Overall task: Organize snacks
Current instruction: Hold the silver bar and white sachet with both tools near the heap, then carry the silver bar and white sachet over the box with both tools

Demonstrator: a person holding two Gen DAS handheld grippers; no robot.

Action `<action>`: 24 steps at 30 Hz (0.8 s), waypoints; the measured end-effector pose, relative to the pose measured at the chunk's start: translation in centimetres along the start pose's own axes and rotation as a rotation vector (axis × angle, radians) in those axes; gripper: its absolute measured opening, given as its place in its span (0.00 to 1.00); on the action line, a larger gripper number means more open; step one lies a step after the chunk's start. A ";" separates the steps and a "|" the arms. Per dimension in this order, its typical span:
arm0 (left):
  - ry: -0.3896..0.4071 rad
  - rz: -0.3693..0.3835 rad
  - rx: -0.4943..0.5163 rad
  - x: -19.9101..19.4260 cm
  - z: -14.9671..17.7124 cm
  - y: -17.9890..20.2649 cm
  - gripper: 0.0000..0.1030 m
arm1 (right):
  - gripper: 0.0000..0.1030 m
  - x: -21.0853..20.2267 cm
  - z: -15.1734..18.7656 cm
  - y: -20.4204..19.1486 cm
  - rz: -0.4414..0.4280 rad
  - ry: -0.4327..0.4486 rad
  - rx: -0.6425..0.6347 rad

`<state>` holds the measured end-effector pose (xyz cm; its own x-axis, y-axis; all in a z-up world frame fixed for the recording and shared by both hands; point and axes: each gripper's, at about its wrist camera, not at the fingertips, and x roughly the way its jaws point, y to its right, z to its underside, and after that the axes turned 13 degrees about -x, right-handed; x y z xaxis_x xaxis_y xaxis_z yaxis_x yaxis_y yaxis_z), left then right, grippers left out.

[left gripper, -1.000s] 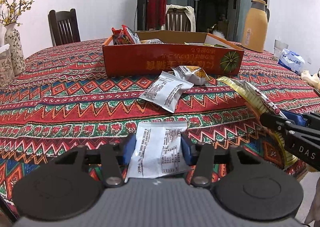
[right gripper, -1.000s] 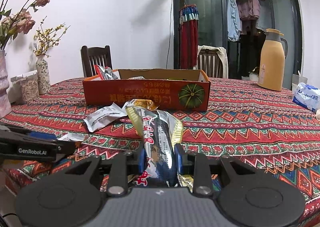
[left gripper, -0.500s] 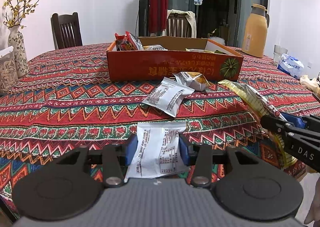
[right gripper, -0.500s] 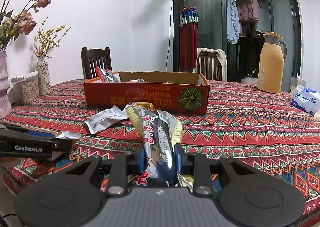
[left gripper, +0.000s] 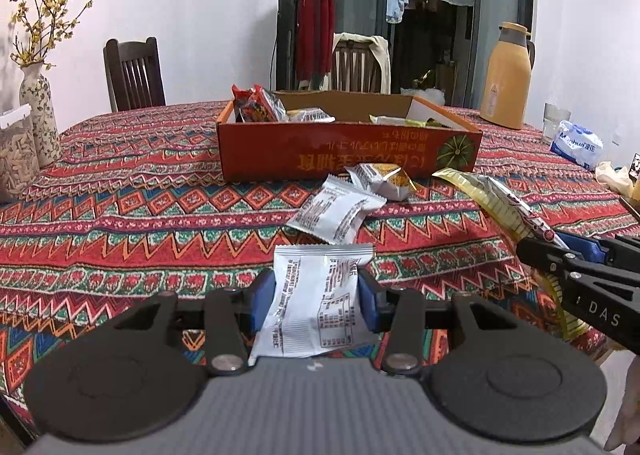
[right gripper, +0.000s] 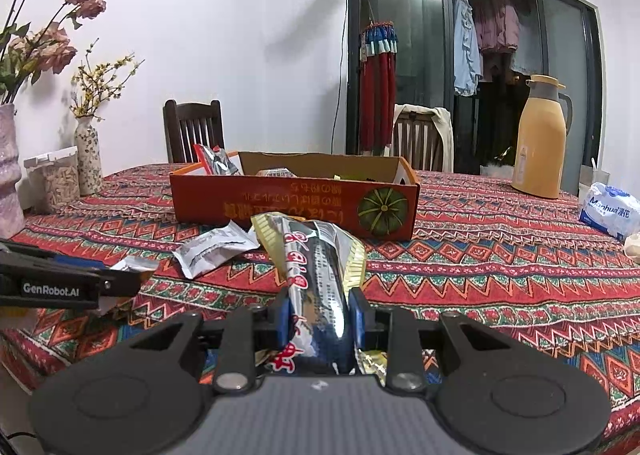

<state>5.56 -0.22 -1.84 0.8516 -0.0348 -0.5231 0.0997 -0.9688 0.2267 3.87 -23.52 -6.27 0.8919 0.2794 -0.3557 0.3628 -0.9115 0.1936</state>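
The left tool (left gripper: 316, 301) clamps a white snack packet (left gripper: 316, 303) between its blue pads, which press on the packet's two side edges. The packet's long axis runs straight away from the camera, its crimped top edge pointing toward the orange cardboard box (left gripper: 344, 153); the face that shows is white with black print and a small table of figures. Its lower end hangs over the near edge of the desk (left gripper: 120, 215).

The right tool (right gripper: 318, 317) is closed on a long snack packet (right gripper: 316, 275), narrow jaws pinching its sides. This one is silvery and dark in the middle with red characters and a pale yellow striped border; its long axis also points forward, rising toward the box, and its far end is a flat crimped seal.

The desk wears a red patterned tablecloth. Just in front of the box lie another white packet (left gripper: 334, 211), tilted diagonally, and a small white-and-yellow packet (left gripper: 384, 181), near each other. The open box holds several snacks, red packets (left gripper: 256, 107) standing at its left end. A tan thermos jug (left gripper: 508, 77) stands well behind to the right.
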 end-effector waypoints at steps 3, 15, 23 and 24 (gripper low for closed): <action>0.012 0.002 -0.004 -0.2 -0.4 0.1 0.44 | 0.28 0.0 -0.3 0.0 0.003 0.007 -0.004; 0.071 0.010 -0.009 -0.1 -3.0 0.6 0.44 | 0.28 0.7 -2.2 0.7 0.025 0.036 -0.009; 0.101 0.023 -0.012 0.5 -4.7 1.1 0.44 | 0.28 1.8 -3.5 1.6 0.038 0.054 -0.007; 0.103 0.024 -0.012 0.6 -4.9 1.2 0.44 | 0.28 1.9 -3.7 1.7 0.039 0.056 -0.006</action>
<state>8.77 -0.16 2.15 0.9021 -0.0315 -0.4304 0.0848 -0.9650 0.2483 7.22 -23.45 -3.26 0.9191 0.2602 -0.2961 0.3288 -0.9203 0.2118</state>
